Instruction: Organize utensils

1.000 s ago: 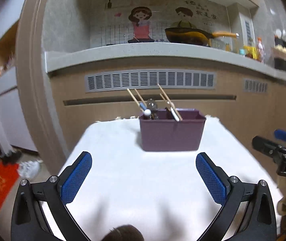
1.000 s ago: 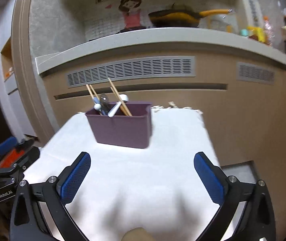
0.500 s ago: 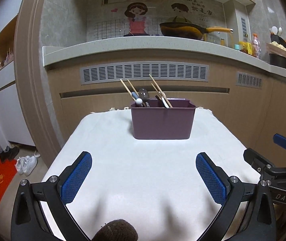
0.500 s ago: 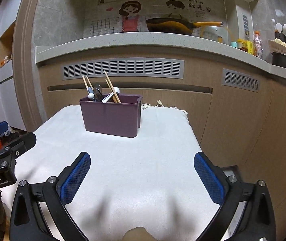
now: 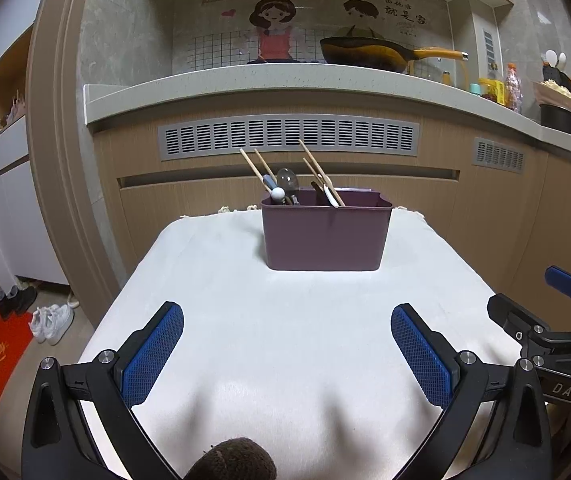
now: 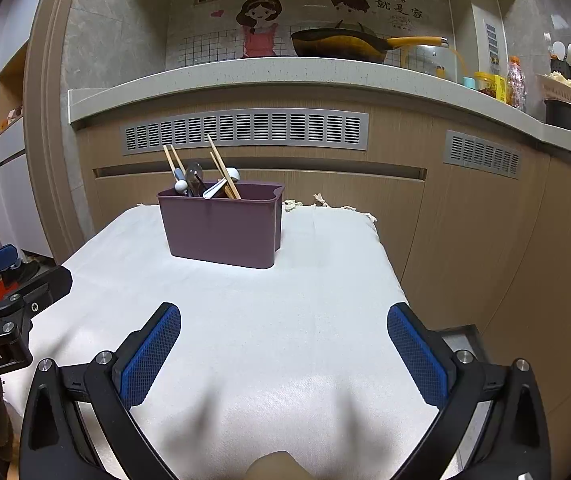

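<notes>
Support: a table [image 5: 285, 340] covered by a white cloth [image 6: 285, 320], filling the middle and lower centre of both wrist views.
Cloth edge: a tasselled fringe [image 6: 317, 202] shows along the far edge, just right of centre in the right wrist view.
Directly on it: a purple utensil caddy [image 5: 325, 236] stands upright near the far edge, at the centre of the left wrist frame and left of centre in the right.
</notes>
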`<state>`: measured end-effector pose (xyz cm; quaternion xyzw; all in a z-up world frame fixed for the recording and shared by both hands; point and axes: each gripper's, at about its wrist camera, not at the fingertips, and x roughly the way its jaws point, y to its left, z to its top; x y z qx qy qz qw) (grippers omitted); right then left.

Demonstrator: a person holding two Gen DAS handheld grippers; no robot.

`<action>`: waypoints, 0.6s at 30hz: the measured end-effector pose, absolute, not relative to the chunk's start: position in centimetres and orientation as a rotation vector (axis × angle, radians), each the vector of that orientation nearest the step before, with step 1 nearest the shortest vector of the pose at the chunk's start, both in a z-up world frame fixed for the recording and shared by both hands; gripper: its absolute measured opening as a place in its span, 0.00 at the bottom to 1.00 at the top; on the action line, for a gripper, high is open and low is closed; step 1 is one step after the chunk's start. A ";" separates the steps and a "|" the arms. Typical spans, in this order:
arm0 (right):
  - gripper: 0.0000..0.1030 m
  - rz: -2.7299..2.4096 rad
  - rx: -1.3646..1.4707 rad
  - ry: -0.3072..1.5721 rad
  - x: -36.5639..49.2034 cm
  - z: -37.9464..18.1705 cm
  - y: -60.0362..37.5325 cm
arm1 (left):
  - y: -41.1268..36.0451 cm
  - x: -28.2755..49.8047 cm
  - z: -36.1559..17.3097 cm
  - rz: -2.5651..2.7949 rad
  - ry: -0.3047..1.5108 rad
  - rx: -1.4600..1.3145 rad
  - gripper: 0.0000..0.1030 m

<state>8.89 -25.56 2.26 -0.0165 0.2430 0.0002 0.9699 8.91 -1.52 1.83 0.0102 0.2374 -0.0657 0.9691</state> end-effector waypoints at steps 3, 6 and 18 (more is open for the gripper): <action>0.99 -0.003 -0.034 0.490 8.9 2.3 -25.5 | -1.5 8.9 1.8 -0.133 0.481 0.022 1.00; 0.99 -0.001 -0.034 0.488 8.9 2.2 -25.6 | -1.5 9.0 1.7 -0.135 0.484 0.024 1.00; 0.99 -0.006 -0.030 0.480 8.9 2.4 -25.6 | -1.7 9.0 1.4 -0.137 0.493 0.031 1.00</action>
